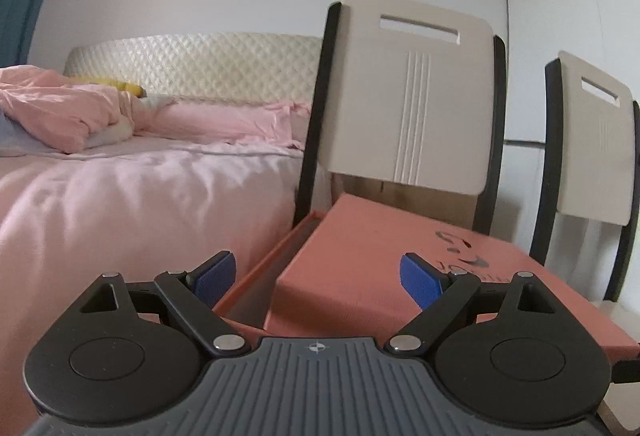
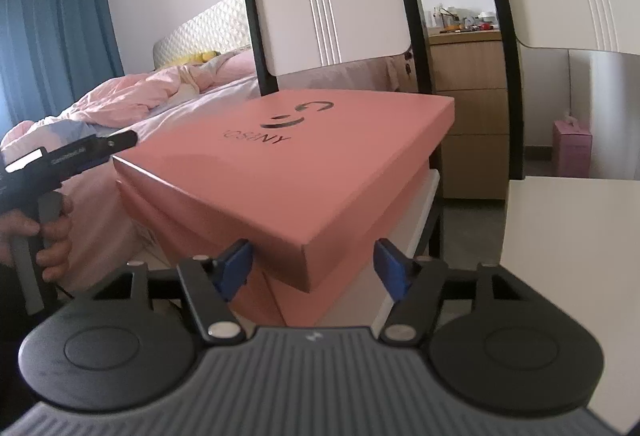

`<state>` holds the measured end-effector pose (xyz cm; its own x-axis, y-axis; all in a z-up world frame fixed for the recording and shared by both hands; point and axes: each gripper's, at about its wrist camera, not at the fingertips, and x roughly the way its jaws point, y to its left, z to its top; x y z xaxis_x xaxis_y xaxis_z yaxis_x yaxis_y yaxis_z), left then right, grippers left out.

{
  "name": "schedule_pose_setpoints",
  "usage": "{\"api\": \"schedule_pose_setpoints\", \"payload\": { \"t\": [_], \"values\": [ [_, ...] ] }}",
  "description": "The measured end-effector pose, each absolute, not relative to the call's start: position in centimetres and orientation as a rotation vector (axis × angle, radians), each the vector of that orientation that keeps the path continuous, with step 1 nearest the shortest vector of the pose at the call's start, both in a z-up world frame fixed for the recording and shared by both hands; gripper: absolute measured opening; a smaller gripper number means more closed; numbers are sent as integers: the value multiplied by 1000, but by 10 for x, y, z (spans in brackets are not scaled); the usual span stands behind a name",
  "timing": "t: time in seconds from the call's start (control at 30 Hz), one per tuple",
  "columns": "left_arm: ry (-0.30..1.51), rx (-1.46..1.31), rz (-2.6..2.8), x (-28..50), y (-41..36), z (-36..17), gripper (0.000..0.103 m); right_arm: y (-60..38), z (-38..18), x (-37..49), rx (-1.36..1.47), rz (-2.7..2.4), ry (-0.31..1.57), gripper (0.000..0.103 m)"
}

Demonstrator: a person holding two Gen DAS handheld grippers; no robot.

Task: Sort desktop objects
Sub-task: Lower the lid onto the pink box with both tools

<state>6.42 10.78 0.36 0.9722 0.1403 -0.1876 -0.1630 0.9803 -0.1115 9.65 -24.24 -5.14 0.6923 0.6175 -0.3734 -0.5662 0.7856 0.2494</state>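
Observation:
A salmon-pink box lid (image 1: 372,252) with a dark logo lies askew on its matching box base (image 1: 256,276), leaving the base's left side uncovered. In the right wrist view the same lid (image 2: 304,164) sits tilted on the base (image 2: 256,296), on a white chair seat (image 2: 416,220). My left gripper (image 1: 318,278) is open, its blue pads either side of the lid's near corner, not clamping it. My right gripper (image 2: 314,268) is open around the lid's near corner. The left gripper (image 2: 116,142), held by a hand, shows at the left of the right wrist view.
Two white chair backs (image 1: 412,96) (image 1: 596,140) with black frames stand behind the box. A bed with pink bedding (image 1: 132,204) lies to the left. A white table edge (image 2: 572,236), a wooden drawer unit (image 2: 468,96) and a pink carton (image 2: 572,148) are at the right.

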Motion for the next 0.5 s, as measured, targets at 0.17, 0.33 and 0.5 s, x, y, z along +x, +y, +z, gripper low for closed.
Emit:
{"api": "schedule_pose_setpoints", "payload": {
  "t": [0.17, 0.33, 0.5],
  "values": [
    [217, -110, 134, 75, 103, 2, 92, -235, -50, 96, 106, 677, 457, 62],
    [239, -143, 120, 87, 108, 0, 92, -226, -46, 96, 92, 679, 456, 61],
    [229, -159, 142, 86, 114, 2, 92, -215, -42, 96, 81, 676, 451, 61]
  ]
}}
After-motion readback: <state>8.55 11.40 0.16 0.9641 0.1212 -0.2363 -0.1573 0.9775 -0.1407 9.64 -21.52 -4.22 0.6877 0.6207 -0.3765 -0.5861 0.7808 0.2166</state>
